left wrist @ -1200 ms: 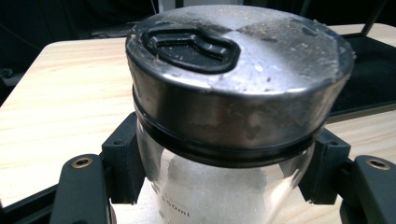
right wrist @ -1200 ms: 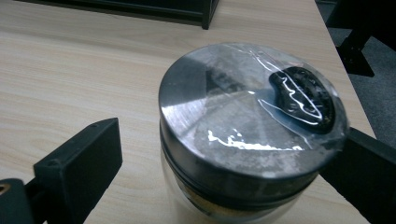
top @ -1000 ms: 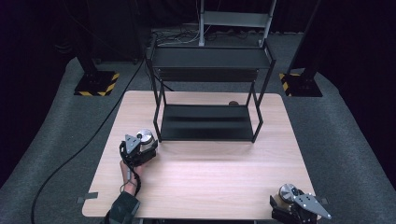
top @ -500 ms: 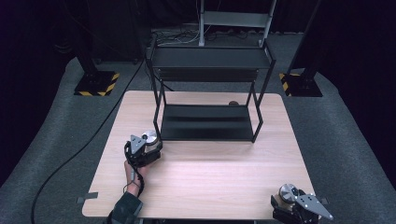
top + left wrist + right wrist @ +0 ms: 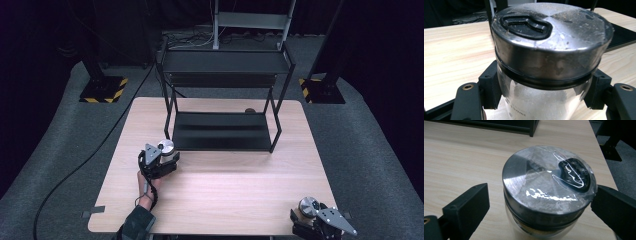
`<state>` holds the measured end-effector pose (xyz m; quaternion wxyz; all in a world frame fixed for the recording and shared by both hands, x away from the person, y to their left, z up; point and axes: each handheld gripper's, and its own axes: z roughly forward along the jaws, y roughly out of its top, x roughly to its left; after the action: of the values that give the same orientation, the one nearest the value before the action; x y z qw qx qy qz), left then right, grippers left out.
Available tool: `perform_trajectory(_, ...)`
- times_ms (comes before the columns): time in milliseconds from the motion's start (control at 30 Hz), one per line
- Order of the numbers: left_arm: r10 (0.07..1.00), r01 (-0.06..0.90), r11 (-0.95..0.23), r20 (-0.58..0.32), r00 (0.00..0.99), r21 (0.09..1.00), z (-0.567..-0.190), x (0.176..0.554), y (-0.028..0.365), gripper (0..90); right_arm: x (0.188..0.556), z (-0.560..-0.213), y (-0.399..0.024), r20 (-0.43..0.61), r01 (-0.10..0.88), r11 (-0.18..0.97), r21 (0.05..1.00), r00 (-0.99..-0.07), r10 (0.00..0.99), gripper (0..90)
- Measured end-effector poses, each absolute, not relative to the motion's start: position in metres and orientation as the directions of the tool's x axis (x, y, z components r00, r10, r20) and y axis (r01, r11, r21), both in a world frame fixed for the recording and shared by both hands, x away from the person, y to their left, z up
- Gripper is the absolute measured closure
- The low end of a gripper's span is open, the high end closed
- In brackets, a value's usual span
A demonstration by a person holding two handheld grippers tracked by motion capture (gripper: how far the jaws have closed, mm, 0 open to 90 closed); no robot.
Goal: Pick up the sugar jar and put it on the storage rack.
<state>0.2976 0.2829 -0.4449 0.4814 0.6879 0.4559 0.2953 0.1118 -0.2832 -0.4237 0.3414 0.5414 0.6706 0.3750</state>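
A glass jar [image 5: 549, 37] with a scuffed metal lid and white powder inside sits between the jaws of my left gripper [image 5: 544, 95], both pads pressed to its glass. In the high view this left gripper [image 5: 161, 156] and its jar [image 5: 166, 146] are at the table's left, just off the front left leg of the black shelf rack [image 5: 222, 131]. A second metal-lidded jar [image 5: 544, 185] stands on the table inside my right gripper [image 5: 540, 206], with a clear gap to the left jaw. That right gripper [image 5: 314, 220] and jar [image 5: 308, 205] are at the near right corner.
The two-tier black rack stands at the far middle of the wooden table [image 5: 230, 190]. A small dark round object [image 5: 249, 110] lies behind its lower shelf. Stands with yellow-black striped feet [image 5: 102, 90] flank the table on grey carpet.
My left gripper has carried its jar a little to the right, closer to the rack's front left leg. The right gripper has barely shifted.
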Motion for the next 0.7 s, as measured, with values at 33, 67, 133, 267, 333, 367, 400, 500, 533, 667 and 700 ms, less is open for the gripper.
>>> perform_trajectory(33, 0.911, 0.344, -0.122, -0.032, 0.412, 0.931, -0.445, 0.298, 0.282, 29.9, 0.112, -0.424, -0.283, -0.052, 0.469, 0.132, 0.873, -0.180, 0.982, 1.1)
perform_trajectory(67, 0.910, 0.344, -0.122, -0.034, 0.414, 0.931, -0.445, 0.298, 0.282, 29.9, 0.112, -0.424, -0.283, -0.052, 0.469, 0.132, 0.873, -0.180, 0.982, 1.1)
perform_trajectory(133, 0.908, 0.345, -0.122, -0.035, 0.417, 0.931, -0.445, 0.299, 0.280, 29.9, 0.112, -0.424, -0.284, -0.052, 0.469, 0.133, 0.873, -0.181, 0.982, 1.1)
perform_trajectory(267, 0.903, 0.345, -0.132, -0.031, 0.429, 0.929, -0.444, 0.301, 0.277, 29.9, 0.111, -0.423, -0.284, -0.052, 0.469, 0.133, 0.873, -0.181, 0.982, 1.1)
perform_trajectory(333, 0.901, 0.345, -0.135, -0.030, 0.433, 0.929, -0.444, 0.303, 0.275, 29.9, 0.111, -0.423, -0.284, -0.052, 0.471, 0.133, 0.872, -0.180, 0.982, 1.1)
perform_trajectory(367, 0.901, 0.345, -0.135, -0.030, 0.433, 0.929, -0.444, 0.303, 0.275, 29.9, 0.111, -0.423, -0.284, -0.052, 0.471, 0.133, 0.872, -0.180, 0.982, 1.1)
perform_trajectory(400, 0.900, 0.345, -0.136, -0.030, 0.436, 0.929, -0.444, 0.303, 0.275, 29.9, 0.111, -0.423, -0.284, -0.052, 0.470, 0.132, 0.873, -0.180, 0.982, 1.1)
perform_trajectory(500, 0.898, 0.345, -0.139, -0.029, 0.439, 0.928, -0.443, 0.304, 0.273, 29.9, 0.111, -0.423, -0.285, -0.051, 0.470, 0.132, 0.873, -0.180, 0.982, 1.1)
perform_trajectory(533, 0.897, 0.344, -0.140, -0.029, 0.441, 0.928, -0.443, 0.305, 0.273, 29.9, 0.111, -0.423, -0.285, -0.051, 0.470, 0.132, 0.873, -0.180, 0.982, 1.1)
perform_trajectory(667, 0.893, 0.345, -0.143, -0.029, 0.449, 0.928, -0.443, 0.307, 0.271, 29.9, 0.112, -0.423, -0.285, -0.050, 0.473, 0.132, 0.871, -0.181, 0.982, 1.2)
perform_trajectory(700, 0.892, 0.343, -0.147, -0.025, 0.451, 0.928, -0.443, 0.307, 0.270, 29.9, 0.112, -0.423, -0.285, -0.050, 0.473, 0.132, 0.871, -0.181, 0.982, 1.2)
